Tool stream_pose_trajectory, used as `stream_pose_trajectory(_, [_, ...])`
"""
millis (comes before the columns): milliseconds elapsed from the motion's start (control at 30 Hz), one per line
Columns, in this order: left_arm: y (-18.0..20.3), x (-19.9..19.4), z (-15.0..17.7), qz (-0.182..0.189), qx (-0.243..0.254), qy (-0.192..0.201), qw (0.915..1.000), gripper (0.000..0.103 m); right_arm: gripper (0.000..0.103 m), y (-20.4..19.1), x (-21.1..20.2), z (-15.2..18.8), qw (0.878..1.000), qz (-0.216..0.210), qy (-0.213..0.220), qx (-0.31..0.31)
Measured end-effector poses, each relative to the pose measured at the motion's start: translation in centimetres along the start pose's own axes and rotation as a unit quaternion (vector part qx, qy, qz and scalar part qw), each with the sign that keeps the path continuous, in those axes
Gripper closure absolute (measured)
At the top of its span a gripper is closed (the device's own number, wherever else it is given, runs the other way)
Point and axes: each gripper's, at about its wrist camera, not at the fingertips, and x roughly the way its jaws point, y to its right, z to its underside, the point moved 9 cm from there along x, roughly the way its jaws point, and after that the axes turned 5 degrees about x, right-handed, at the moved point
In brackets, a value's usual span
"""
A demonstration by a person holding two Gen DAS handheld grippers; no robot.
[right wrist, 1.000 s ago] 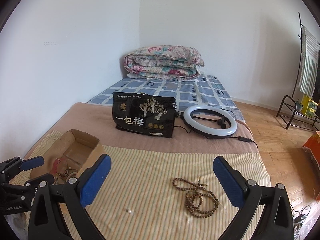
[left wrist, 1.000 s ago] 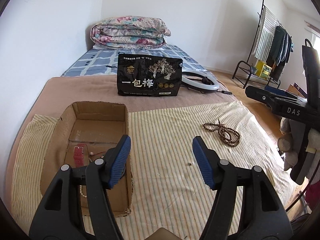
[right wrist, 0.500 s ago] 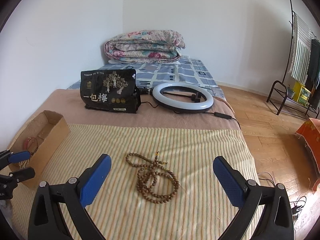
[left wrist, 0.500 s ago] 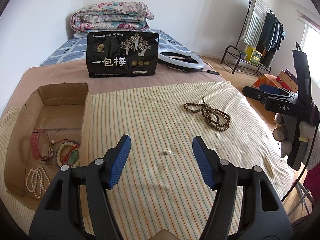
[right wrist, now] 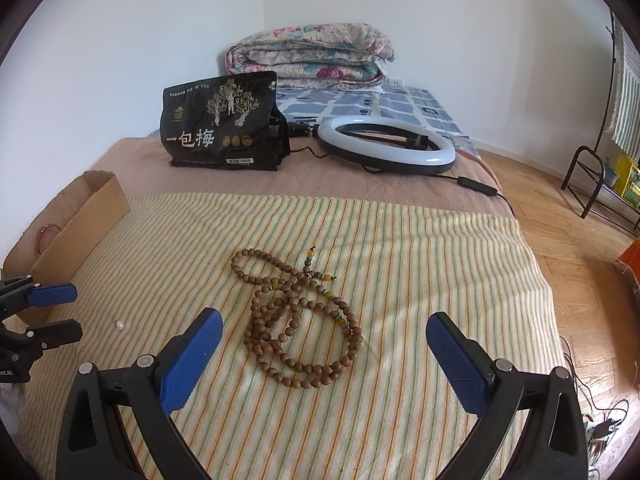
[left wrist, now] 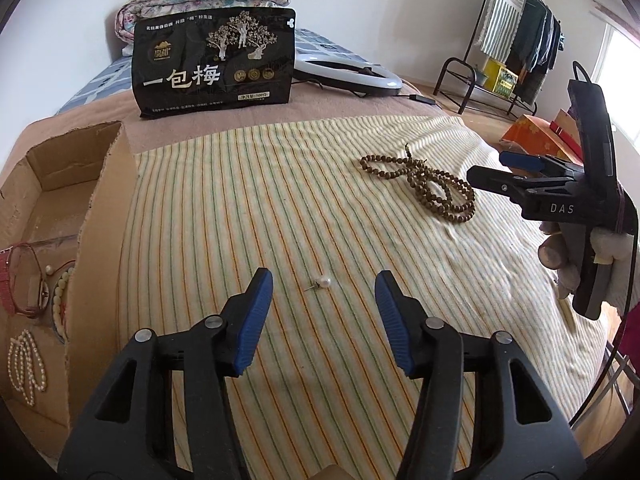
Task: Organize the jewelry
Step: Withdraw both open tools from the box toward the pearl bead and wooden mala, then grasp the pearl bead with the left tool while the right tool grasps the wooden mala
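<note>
A small pearl stud earring [left wrist: 322,282] lies on the striped cloth [left wrist: 280,208], just ahead of my open, empty left gripper [left wrist: 323,312]. It also shows in the right wrist view [right wrist: 119,324]. A brown wooden bead necklace [right wrist: 298,316] lies coiled on the cloth in front of my open, empty right gripper [right wrist: 324,356]. It also shows in the left wrist view [left wrist: 424,186]. A cardboard box [left wrist: 102,216] at the left holds a red-strap watch [left wrist: 16,280], a bead bracelet [left wrist: 60,300] and a pearl necklace [left wrist: 26,360].
A black snack bag [left wrist: 214,62] stands at the back of the bed. A ring light [right wrist: 386,146] with its cable lies beside it. A folded quilt [right wrist: 308,54] is against the wall. A clothes rack [left wrist: 516,36] stands at the right on the wooden floor.
Both grippers moved forward and down toward the cloth. The left one shifted right from over the box to the pearl stud. The right one closed in on the bead necklace.
</note>
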Motion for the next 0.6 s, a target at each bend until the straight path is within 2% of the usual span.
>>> stream_pose_trajectory(100, [0.2, 1.2, 0.3, 0.002, 0.006, -0.01, 0.9999, 0.061, 0.0, -0.2, 1.2, 0.3, 1.0, -0.004, -0.009, -0.008])
stream_pose_trajectory(167, [0.4, 1.8, 0.4, 0.005, 0.01, -0.012, 0.9999, 0.062, 0.0, -0.4, 1.8, 0.4, 1.0, -0.006, -0.012, -0.018])
stream_pose_trajectory(233, [0.5, 2.3, 0.5, 0.006, 0.015, -0.015, 0.9998, 0.068, 0.0, -0.5, 2.4, 0.5, 0.999, -0.006, -0.017, -0.028])
stream_pose_trajectory(600, [0.2, 3.5, 0.7, -0.006, 0.012, -0.026, 0.9996, 0.071, 0.0, -0.7, 4.6, 0.4, 0.998, 0.005, -0.03, -0.054])
